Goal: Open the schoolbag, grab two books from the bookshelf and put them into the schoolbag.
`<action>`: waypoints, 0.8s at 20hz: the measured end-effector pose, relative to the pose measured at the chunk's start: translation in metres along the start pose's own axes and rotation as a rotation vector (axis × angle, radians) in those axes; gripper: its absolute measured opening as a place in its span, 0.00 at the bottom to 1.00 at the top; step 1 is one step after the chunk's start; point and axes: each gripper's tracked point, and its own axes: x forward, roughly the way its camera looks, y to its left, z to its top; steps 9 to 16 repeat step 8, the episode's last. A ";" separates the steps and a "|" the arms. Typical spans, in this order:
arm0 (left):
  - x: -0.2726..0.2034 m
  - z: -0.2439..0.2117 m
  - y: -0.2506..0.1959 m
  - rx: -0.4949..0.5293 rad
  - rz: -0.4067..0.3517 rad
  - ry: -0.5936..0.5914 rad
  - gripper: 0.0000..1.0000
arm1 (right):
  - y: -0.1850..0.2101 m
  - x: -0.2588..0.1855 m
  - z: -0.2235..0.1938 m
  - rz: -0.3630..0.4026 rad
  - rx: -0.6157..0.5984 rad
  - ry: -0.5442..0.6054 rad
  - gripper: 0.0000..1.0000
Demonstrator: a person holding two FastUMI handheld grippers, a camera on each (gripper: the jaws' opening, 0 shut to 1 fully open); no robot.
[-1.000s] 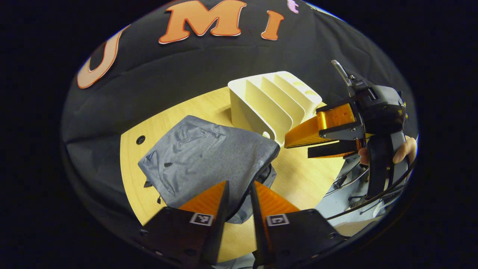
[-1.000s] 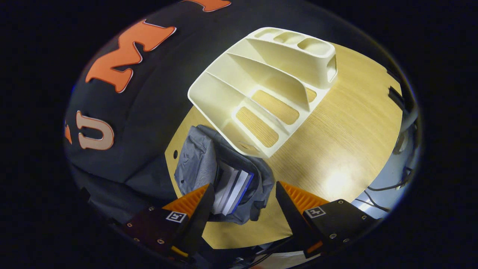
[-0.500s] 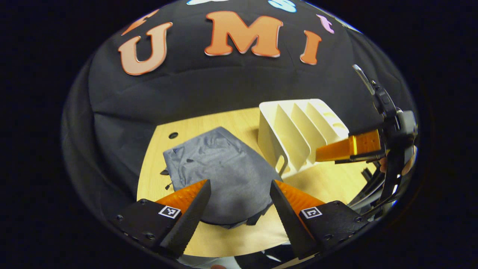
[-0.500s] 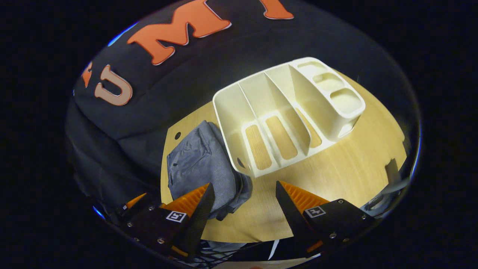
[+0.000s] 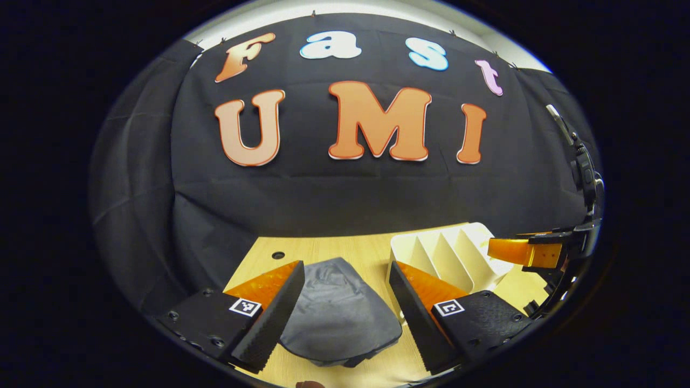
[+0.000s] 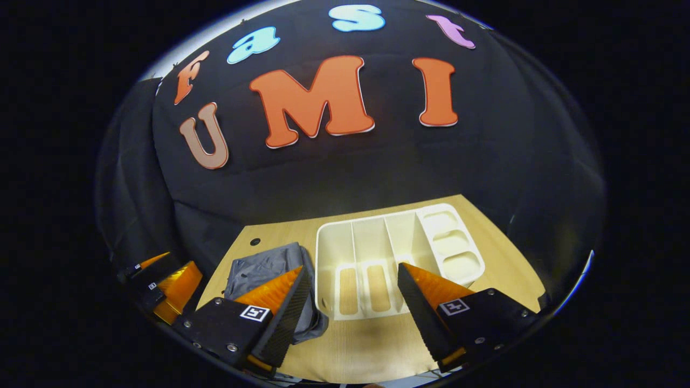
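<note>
in front of the schoolbag: both grippers hang above the table's near edge, their fingers spread wide with nothing between them.
left gripper point(image 5: 346, 315): wide open, empty; the schoolbag point(image 5: 338, 312) shows in the gap between its fingers, lower down on the table, not touched.
right gripper point(image 6: 353, 315): wide open, empty; the schoolbag point(image 6: 269, 269) lies behind its left finger, the bookshelf point(image 6: 396, 253) behind the gap and its right finger.
schoolbag: grey, slumped flat on the wooden table point(image 6: 372, 345); whether its mouth is open i cannot tell.
bookshelf: cream, just right of the schoolbag point(image 5: 450, 256); its upright slots hold no books, and the table shows through two slits in its floor.
beyond the schoolbag: a small round hole point(image 5: 278, 255) in the table top, then the black cloth wall.
</note>
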 end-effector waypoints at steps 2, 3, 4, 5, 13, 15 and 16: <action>-0.001 0.007 -0.003 -0.006 0.001 -0.036 1.00 | -0.007 -0.005 0.009 -0.013 -0.026 -0.056 0.98; -0.001 0.010 -0.004 -0.006 0.007 -0.047 1.00 | -0.010 -0.006 0.014 -0.023 -0.046 -0.085 0.98; -0.001 0.011 -0.005 -0.007 0.010 -0.055 1.00 | -0.011 -0.009 0.018 -0.032 -0.064 -0.112 0.98; -0.001 0.011 -0.006 -0.008 0.012 -0.061 1.00 | -0.013 -0.011 0.022 -0.037 -0.078 -0.141 0.98; -0.004 0.015 -0.007 -0.007 0.023 -0.080 1.00 | -0.013 -0.018 0.034 -0.046 -0.108 -0.213 0.98; -0.004 0.015 -0.007 -0.007 0.023 -0.080 1.00 | -0.013 -0.018 0.034 -0.046 -0.108 -0.213 0.98; -0.004 0.015 -0.007 -0.007 0.023 -0.080 1.00 | -0.013 -0.018 0.034 -0.046 -0.108 -0.213 0.98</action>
